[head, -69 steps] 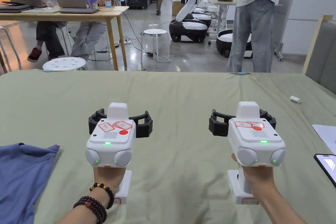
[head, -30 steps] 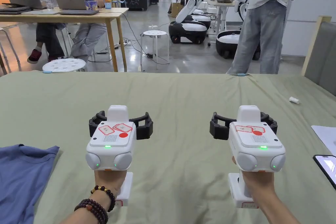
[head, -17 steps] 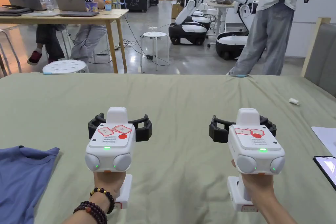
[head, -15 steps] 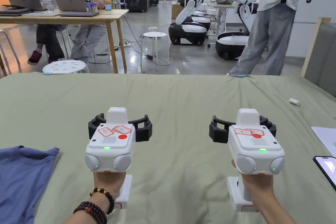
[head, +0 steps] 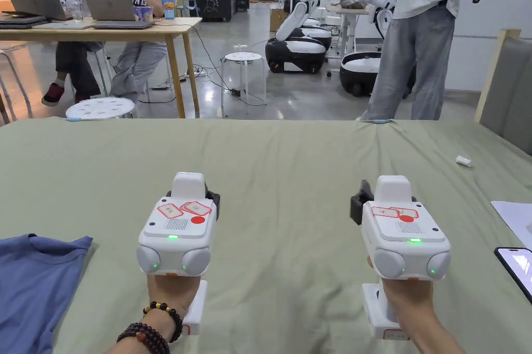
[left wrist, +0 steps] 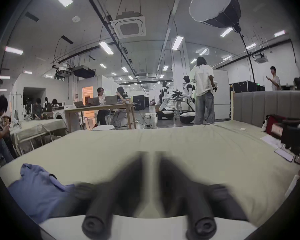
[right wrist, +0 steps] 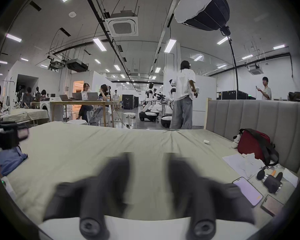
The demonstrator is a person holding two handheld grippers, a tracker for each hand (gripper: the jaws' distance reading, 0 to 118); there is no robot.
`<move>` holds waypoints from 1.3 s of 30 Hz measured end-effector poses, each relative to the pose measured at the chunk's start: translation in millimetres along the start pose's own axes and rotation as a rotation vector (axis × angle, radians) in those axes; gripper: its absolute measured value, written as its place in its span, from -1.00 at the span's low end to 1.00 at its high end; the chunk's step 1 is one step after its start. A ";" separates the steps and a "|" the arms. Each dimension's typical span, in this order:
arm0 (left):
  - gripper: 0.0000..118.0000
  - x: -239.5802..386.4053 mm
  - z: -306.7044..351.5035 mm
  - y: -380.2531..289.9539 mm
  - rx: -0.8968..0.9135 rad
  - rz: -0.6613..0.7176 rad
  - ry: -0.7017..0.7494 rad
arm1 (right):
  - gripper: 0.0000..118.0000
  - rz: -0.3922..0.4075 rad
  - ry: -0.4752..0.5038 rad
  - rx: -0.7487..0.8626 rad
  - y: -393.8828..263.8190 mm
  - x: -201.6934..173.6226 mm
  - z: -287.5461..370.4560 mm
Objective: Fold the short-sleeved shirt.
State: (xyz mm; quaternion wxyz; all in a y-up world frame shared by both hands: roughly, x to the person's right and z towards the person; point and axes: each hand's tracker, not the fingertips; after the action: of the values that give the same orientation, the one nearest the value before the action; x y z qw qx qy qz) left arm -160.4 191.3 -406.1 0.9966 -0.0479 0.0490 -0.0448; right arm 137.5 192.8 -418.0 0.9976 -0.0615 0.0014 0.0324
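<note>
The blue shirt [head: 31,287], soft and crumpled, lies at the bed's [head: 291,163] near left edge. The left gripper [left wrist: 150,159] is almost closed and the right gripper [right wrist: 148,159] half closed, both empty.

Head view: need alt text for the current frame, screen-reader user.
Two hands hold the left gripper and right gripper side by side, gripping nothing, above a bed covered in green sheet. A blue shirt lies at the near left edge, a phone at the right; beyond the bed, people work at a table with laptops.
</note>
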 end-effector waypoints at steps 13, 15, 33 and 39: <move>-1.00 -8.7 -1.1 5.9 -0.007 0.029 -0.005 | -1.00 0.017 0.020 -0.023 1.4 -13.8 -4.7; -1.00 -23.2 5.8 3.3 0.003 0.016 0.013 | -1.00 0.012 0.046 -0.024 4.9 -30.4 -8.1; -1.00 -267.5 121.1 -21.0 -0.045 0.019 0.456 | -1.00 0.108 0.586 0.033 16.5 -316.7 42.6; -1.00 -284.1 126.8 -29.0 -0.067 0.038 0.468 | -1.00 0.118 0.610 0.033 16.7 -337.5 48.0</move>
State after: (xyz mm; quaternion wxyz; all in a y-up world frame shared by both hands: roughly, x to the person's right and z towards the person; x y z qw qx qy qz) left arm -431.5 200.7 -251.1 0.9566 -0.0686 0.2812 -0.0341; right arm -200.5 193.5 -370.1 0.9484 -0.0522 0.3048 0.0702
